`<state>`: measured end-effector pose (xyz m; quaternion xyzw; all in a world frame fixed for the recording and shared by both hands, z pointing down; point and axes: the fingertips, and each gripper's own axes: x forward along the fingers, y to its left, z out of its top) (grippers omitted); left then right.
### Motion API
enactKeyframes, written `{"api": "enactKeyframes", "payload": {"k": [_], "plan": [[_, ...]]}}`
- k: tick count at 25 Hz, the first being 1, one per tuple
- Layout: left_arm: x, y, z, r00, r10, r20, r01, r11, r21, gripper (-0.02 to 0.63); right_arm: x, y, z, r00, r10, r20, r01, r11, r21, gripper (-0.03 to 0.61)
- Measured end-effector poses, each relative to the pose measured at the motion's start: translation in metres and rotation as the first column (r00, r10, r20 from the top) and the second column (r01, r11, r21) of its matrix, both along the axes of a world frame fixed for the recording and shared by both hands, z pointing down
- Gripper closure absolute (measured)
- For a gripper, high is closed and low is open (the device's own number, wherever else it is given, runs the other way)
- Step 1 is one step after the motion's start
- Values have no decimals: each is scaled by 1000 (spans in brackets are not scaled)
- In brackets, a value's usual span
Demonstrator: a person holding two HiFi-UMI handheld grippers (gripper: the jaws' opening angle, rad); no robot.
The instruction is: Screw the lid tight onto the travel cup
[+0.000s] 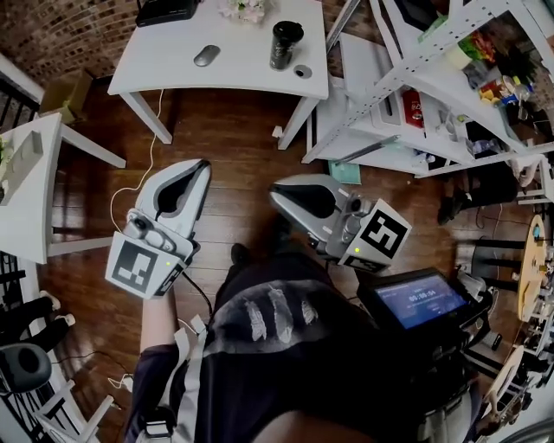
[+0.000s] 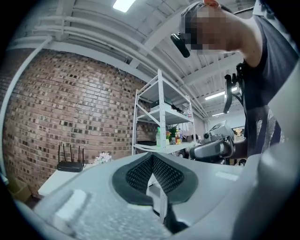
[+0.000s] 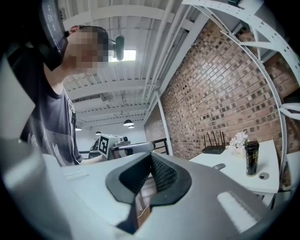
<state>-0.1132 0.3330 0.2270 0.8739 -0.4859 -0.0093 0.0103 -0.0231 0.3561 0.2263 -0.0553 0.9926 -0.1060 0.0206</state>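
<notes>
The black travel cup stands upright on the white table at the far side of the room, also seen in the right gripper view as the cup. Its small round lid lies on the tabletop just right of it, apart from the cup; the right gripper view shows the lid too. My left gripper and right gripper are held level over the wooden floor, well short of the table. Both are shut with nothing between the pads, as the left and right gripper views show.
A grey mouse, a black router and white flowers share the table. White metal shelving with bottles stands to the right. Another white table is at the left. A cable runs across the floor.
</notes>
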Motion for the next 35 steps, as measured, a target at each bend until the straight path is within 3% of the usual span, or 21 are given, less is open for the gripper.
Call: {"api": "enactKeyframes", "payload": {"k": [5, 11, 21, 27, 35], "plan": [[12, -31, 5, 999, 6, 47, -4, 999, -40, 612, 14, -33, 26, 999, -1, -33, -1, 998, -63, 572], [41, -74, 9, 997, 35, 75, -30, 997, -72, 612, 38, -77, 34, 1000, 15, -10, -15, 997, -76, 572], [125, -145, 8, 989, 84, 125, -71, 992, -107, 612, 121, -145, 41, 994, 88, 63, -81, 991, -105, 572], [140, -178, 2, 983, 54, 176, -37, 994, -101, 612, 128, -167, 52, 999, -4, 34, 7, 997, -73, 572], [147, -192, 5, 981, 64, 181, -45, 994, -103, 612, 134, -187, 54, 1000, -1, 2, 1, 1000, -18, 572]]}}
